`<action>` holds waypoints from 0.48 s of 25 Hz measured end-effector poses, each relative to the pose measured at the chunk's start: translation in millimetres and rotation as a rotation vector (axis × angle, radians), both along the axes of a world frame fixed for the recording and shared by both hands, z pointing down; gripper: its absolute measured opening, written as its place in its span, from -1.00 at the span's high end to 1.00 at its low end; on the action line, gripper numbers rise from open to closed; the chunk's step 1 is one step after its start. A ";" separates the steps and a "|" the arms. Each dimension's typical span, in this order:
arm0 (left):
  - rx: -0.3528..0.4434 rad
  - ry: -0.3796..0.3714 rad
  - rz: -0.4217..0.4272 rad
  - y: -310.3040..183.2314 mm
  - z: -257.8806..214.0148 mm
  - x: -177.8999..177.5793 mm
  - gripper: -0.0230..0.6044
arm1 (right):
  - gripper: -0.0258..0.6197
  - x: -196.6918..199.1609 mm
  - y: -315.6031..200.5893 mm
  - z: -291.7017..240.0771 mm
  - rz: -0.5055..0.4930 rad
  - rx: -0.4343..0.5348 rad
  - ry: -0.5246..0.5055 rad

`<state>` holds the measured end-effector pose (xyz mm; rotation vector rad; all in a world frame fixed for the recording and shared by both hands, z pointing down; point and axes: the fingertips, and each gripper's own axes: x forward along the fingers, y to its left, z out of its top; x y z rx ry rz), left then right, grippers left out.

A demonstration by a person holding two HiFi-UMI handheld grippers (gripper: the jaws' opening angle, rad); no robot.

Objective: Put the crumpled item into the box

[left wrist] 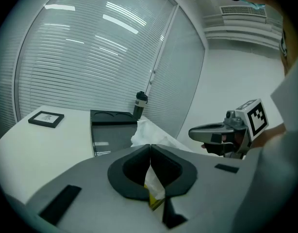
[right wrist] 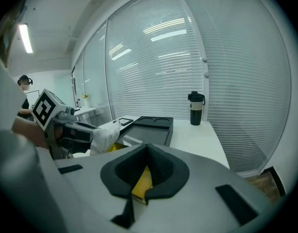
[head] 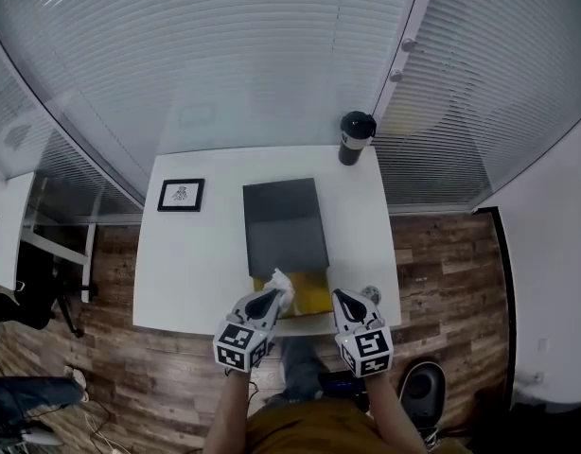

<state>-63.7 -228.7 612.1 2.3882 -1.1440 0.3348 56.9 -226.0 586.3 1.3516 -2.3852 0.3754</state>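
Head view: at the near edge of the desk (head: pixel 191 263), your left gripper (head: pixel 276 298) is clenched on the white crumpled item (head: pixel 281 282), held at the left side of the yellow box (head: pixel 314 296). Your right gripper (head: pixel 340 299) is clamped on a yellow part of the box. The dark lid (head: pixel 284 225) lies open beyond. A picture frame (head: pixel 181 195) sits toward the far left corner, and a black tumbler (head: pixel 356 137) at the far right corner.
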 end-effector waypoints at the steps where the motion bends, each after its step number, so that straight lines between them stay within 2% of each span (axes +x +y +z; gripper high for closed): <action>1: -0.012 -0.011 0.008 0.0 3.9 1.5 0.84 | 0.88 0.6 -1.4 2.1 0.002 -0.006 -0.005; 12: -0.095 -0.128 0.112 4.1 32.5 16.0 0.84 | 0.88 10.7 -1.8 25.3 0.031 -0.066 -0.030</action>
